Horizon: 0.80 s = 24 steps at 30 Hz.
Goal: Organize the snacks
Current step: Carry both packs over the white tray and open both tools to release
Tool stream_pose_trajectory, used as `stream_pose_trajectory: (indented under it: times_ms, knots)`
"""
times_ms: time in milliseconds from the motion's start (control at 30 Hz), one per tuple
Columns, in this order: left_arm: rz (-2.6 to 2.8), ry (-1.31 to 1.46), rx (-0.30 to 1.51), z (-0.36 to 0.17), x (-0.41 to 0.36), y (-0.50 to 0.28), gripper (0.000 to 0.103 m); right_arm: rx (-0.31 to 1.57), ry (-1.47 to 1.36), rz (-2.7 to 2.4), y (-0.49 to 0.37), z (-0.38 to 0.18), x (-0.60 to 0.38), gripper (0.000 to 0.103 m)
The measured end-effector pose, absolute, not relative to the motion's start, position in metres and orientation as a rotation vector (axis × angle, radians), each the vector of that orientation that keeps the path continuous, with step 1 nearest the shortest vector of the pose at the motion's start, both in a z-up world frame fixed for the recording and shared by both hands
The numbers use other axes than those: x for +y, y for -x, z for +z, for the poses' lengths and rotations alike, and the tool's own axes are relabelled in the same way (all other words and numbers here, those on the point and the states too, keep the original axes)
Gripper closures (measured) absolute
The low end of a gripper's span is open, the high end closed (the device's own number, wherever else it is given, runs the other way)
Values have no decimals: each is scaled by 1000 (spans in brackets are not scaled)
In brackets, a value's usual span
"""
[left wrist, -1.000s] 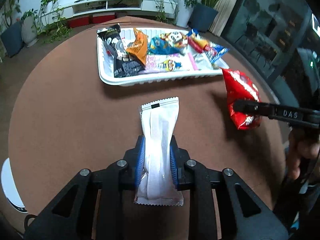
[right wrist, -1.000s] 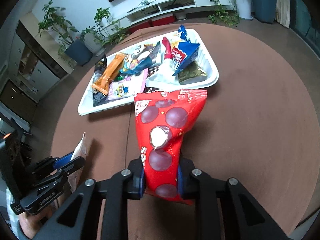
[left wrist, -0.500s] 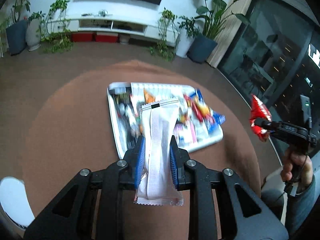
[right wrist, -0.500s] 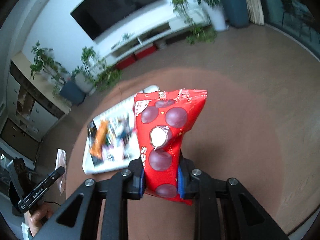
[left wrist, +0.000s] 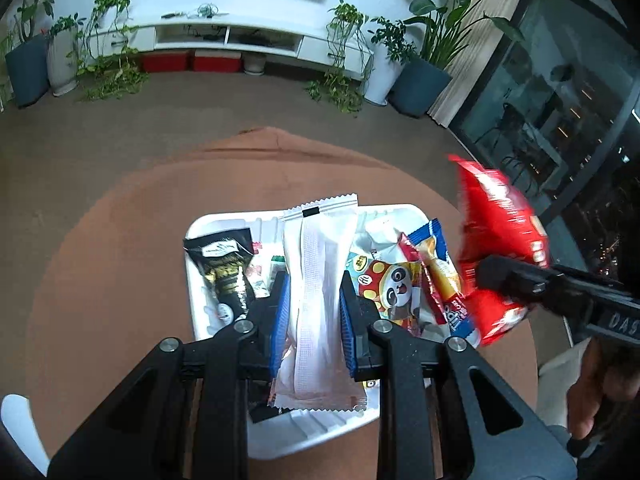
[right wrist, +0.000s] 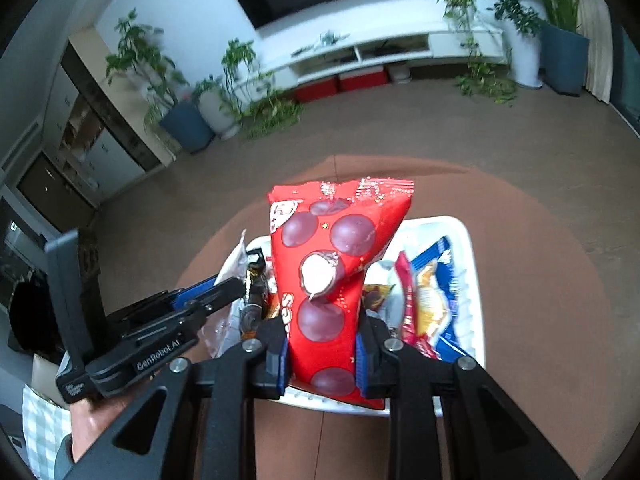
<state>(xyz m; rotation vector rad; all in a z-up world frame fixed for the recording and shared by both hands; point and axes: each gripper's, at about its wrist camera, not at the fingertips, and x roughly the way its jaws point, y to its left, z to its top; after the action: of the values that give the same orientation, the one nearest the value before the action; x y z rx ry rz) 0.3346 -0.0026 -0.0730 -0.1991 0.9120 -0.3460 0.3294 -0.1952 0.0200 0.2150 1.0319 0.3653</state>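
Note:
My left gripper (left wrist: pixel 313 320) is shut on a white sachet (left wrist: pixel 318 280) and holds it above the white tray (left wrist: pixel 320 436). My right gripper (right wrist: pixel 322 354) is shut on a red snack bag (right wrist: pixel 332 264) with dark round spots, also held above the tray (right wrist: pixel 470 240). The red bag (left wrist: pixel 500 236) and the right gripper show at the right of the left wrist view. The left gripper with the sachet (right wrist: pixel 240 256) shows at the left of the right wrist view. The tray holds several snack packets, among them a black packet (left wrist: pixel 224 268) and a blue packet (right wrist: pixel 440 296).
The tray sits on a round brown table (left wrist: pixel 120 248). A white object (left wrist: pixel 16 428) lies at the table's near left edge. Beyond the table are floor, potted plants (left wrist: pixel 416 64) and a white TV cabinet (right wrist: pixel 380 52).
Both grippers rose and moved in over the tray with their packets. The two grippers came closer together; the tray now lies right beneath them.

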Motion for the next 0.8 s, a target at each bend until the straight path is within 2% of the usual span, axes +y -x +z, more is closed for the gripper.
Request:
stream_pose_trajectory:
  times_ms: [367, 800]
  knots:
    - [-322, 180, 943, -119, -24, -373, 82, 1097, -147, 299, -363, -28, -187, 76]
    - [-311, 181, 967, -160, -56, -407, 79, 1142, -161, 290, -372, -51, -187, 74]
